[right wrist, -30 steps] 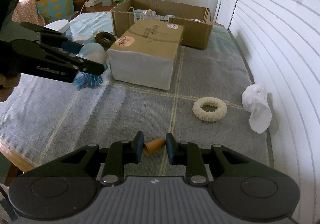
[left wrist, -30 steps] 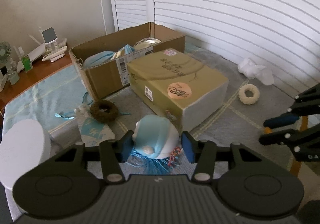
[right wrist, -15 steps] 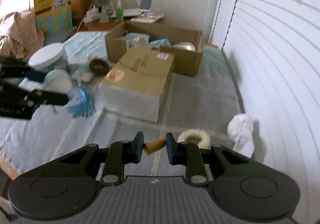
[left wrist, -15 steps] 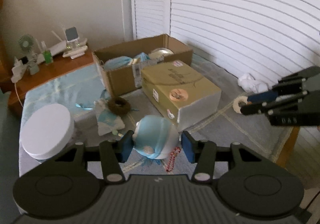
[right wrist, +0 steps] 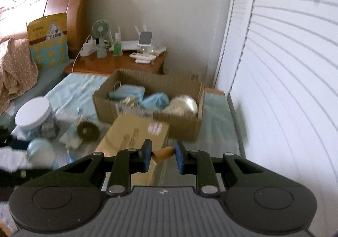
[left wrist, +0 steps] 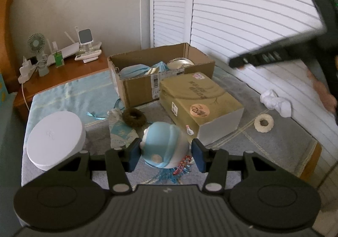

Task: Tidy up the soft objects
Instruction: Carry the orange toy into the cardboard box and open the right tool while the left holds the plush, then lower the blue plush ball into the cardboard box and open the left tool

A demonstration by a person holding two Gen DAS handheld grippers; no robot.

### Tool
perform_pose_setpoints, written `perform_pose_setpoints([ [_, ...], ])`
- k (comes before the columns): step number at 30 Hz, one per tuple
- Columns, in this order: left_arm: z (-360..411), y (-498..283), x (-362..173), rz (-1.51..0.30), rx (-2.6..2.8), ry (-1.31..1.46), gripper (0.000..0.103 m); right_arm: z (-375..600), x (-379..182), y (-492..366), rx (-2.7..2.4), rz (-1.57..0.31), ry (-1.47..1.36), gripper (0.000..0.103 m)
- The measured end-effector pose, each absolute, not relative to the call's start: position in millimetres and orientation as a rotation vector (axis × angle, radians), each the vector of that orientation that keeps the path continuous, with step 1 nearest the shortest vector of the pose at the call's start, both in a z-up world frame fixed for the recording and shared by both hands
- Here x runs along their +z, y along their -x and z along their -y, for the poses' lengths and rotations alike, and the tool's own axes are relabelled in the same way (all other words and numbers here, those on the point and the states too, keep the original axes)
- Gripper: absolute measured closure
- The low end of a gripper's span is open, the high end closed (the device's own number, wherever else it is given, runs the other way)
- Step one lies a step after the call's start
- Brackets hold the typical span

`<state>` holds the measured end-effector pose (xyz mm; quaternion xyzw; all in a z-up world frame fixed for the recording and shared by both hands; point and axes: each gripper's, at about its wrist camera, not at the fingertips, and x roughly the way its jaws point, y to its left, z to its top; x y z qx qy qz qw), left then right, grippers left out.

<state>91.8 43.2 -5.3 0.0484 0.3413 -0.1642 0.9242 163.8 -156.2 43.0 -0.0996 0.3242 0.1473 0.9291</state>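
Note:
My left gripper is shut on a round blue and white plush toy with a blue tassel and red beads hanging below it. My right gripper is shut on a small orange-brown soft piece, held in the air above the closed tan box. The open cardboard box behind holds blue soft items and a silvery bowl. In the left wrist view the right gripper shows blurred at the upper right. The blue plush toy appears at the lower left of the right wrist view.
A closed tan box lies on the grey blanket. A brown ring, a white jar lid, a cream ring and a white crumpled cloth lie around it. A wooden nightstand with a fan stands behind; white shutters run along the right.
My right gripper has risen off the blanket with the orange piece and moved forward over the tan box. My left gripper lifted slightly with the plush toy.

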Motion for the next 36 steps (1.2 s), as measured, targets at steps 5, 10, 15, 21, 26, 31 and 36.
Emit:
perform_pose_setpoints([
  [5,-49,-98,-5,-0.696,-0.321,-0.088,0.052,142,49,-203,0.335,-0.658,0.229,0.075],
  [10,-54,-102,-5,-0.695,-0.296,-0.082,0.052,125,49,-246,0.378,-0.671,0.260,0.075],
  [15,-61,-107,-6,-0.701,-0.270,-0.070,0.052,111,46,-279,0.393,-0.680,0.270,0.075],
  [21,-66,-112,-9,-0.711,-0.254,-0.067,0.052,109,39,-296,0.373,-0.690,0.263,0.025],
  [26,-67,-116,-9,-0.722,-0.254,-0.071,0.052,124,39,-273,0.381,-0.675,0.208,0.002],
  [31,-65,-122,-4,-0.735,-0.281,-0.077,0.052,137,46,-238,0.372,-0.653,0.166,0.000],
  [36,-60,-130,7,-0.745,-0.317,-0.088,0.052,151,44,-204,0.325,-0.653,0.141,0.000],
])
